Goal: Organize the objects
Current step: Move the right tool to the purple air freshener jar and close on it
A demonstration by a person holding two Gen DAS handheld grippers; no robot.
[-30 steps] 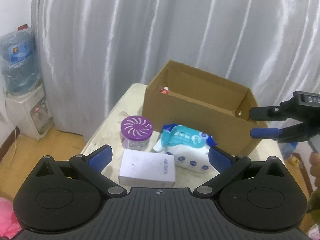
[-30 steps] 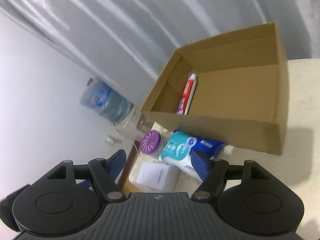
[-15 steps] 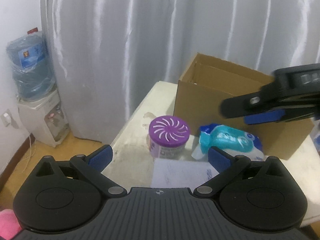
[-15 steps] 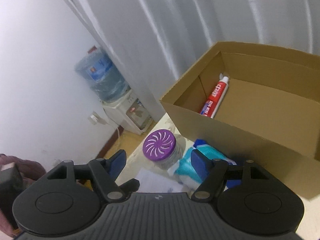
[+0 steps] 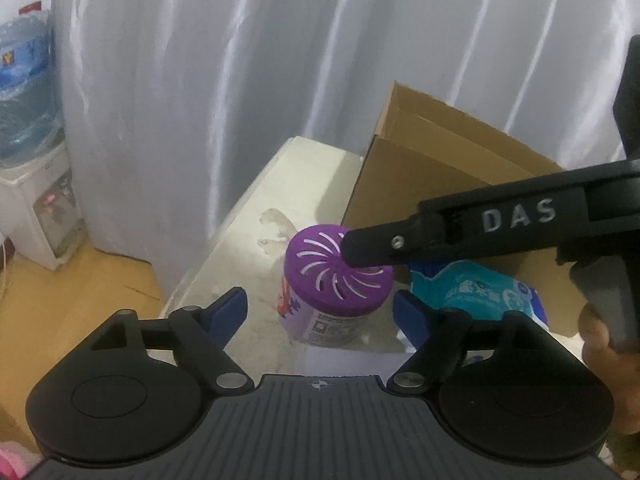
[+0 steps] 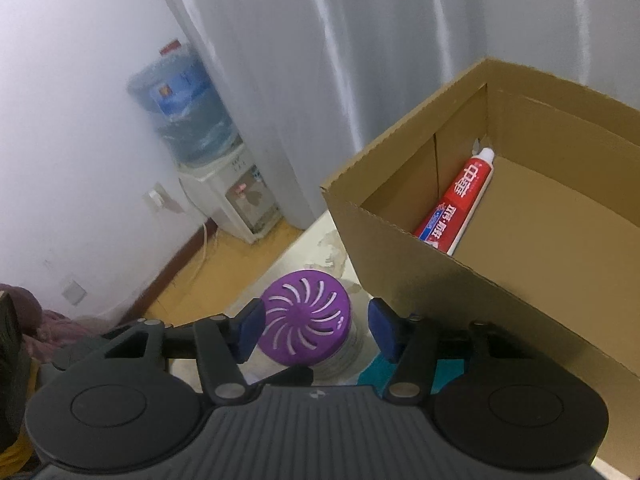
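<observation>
A grey curtain (image 5: 280,80) hangs well beyond both grippers, with a water dispenser (image 6: 236,200) far off to their left on the floor. The pale surface (image 5: 256,216) runs forward under the grippers. On it, ahead and to the right of the right gripper (image 6: 316,330), stands an open cardboard box (image 6: 500,288); 1 red toothpaste tube (image 6: 460,204) leans against its inner wall.

A teal wipes pack (image 5: 472,288) lies just right of the left gripper (image 5: 320,312), in front of the box. A white carton (image 5: 352,362) shows at the near edge, right below the left gripper's fingers.

The air freshener jar (image 6: 306,330), with a purple slotted lid, stands on the surface between the 2 fingers of each gripper. The right gripper is narrowing around the lid: its left pad looks to be at the lid's rim, while a gap remains at the right pad, so it has no grip. The left gripper is also narrowing, with clear space on both sides of the jar. In the left wrist view the right gripper's black finger (image 5: 384,244) crosses over the lid.
</observation>
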